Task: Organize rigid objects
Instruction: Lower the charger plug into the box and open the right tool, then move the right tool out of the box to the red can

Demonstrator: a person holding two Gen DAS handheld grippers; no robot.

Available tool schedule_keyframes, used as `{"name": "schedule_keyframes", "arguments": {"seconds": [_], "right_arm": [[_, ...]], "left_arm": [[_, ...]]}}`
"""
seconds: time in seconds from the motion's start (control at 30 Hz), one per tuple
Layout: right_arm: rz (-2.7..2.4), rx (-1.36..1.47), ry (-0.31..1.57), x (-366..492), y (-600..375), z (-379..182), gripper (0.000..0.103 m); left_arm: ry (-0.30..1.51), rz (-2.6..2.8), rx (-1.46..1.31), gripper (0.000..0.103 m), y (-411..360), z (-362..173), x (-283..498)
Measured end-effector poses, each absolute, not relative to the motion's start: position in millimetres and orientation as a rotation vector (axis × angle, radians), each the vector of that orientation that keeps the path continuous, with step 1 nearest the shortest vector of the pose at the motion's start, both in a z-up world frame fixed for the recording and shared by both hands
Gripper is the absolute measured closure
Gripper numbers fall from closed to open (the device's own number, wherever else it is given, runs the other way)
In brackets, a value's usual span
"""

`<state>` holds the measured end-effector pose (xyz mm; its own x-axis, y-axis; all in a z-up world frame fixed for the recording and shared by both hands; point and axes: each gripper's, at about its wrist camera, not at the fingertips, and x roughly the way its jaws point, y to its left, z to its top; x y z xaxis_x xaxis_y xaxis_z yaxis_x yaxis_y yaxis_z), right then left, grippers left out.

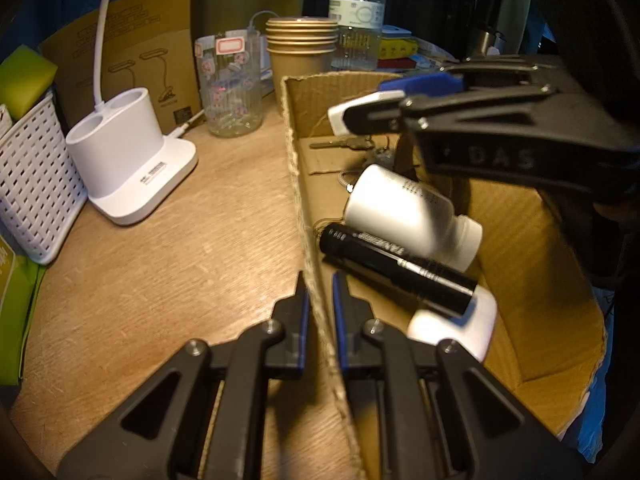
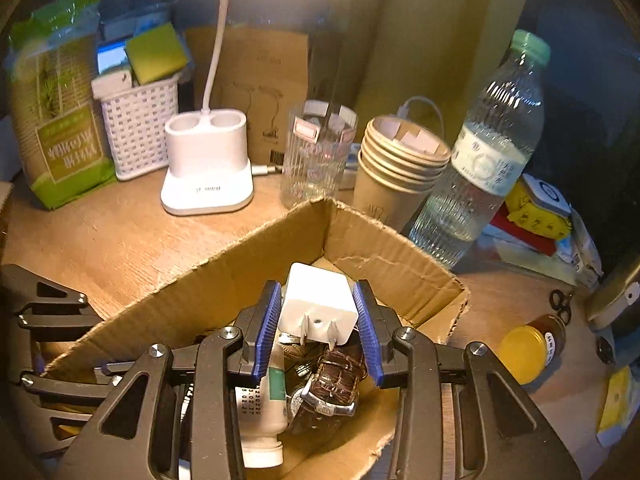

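An open cardboard box [image 1: 298, 168] stands on the wooden desk. My left gripper [image 1: 319, 284] is shut on the box's near wall, which runs between its blue pads. My right gripper [image 2: 316, 294] hangs over the box, shut on a white plug charger [image 2: 318, 304] with its prongs facing me. From the left wrist the right gripper [image 1: 360, 104] and the charger [image 1: 340, 116] appear above the box's far end. Inside lie a white bottle [image 1: 400, 208], a black cylinder [image 1: 396, 268], a white block [image 1: 460, 328] and a brown-strap watch [image 2: 332, 384].
Behind the box stand a white lamp base [image 1: 132, 164], a white basket [image 1: 36, 200], a glass [image 1: 232, 84], stacked paper cups [image 1: 302, 52] and a water bottle [image 1: 358, 16]. A yellow-lidded jar [image 2: 528, 352] lies on the desk right of the box.
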<state>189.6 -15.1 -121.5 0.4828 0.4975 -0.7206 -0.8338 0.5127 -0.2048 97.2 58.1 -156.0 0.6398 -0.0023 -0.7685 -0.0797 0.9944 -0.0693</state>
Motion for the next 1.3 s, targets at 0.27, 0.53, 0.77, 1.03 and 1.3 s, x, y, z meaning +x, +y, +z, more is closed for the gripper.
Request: {"name": "schedule_keyframes", "arguments": {"seconds": [0.27,0.53,0.77,1.03,1.3], "right_arm": [[0.863,-0.564,0.679,193.9,-21.2,-124.7,0.063],[0.84,-0.512,0.636,193.1,-42.6,-106.5,0.063],[0.799,-0.46,0.596,196.0,-64.5,-89.5,0.063],[0.76,-0.451,0.582,197.0,-82.4,-82.8,0.056],[0.7,-0.425,0.576,208.3,-105.8,-79.3,0.051]], "left_arm": [[0.875,0.045,-0.1,0.091,58.4,-156.2,96.9],[0.876,0.045,-0.099,0.091,58.6,-156.8,96.9],[0.876,0.045,-0.099,0.091,58.6,-156.8,96.9],[0.876,0.045,-0.099,0.091,58.7,-156.8,97.0],[0.876,0.045,-0.099,0.091,58.7,-156.8,96.9]]}}
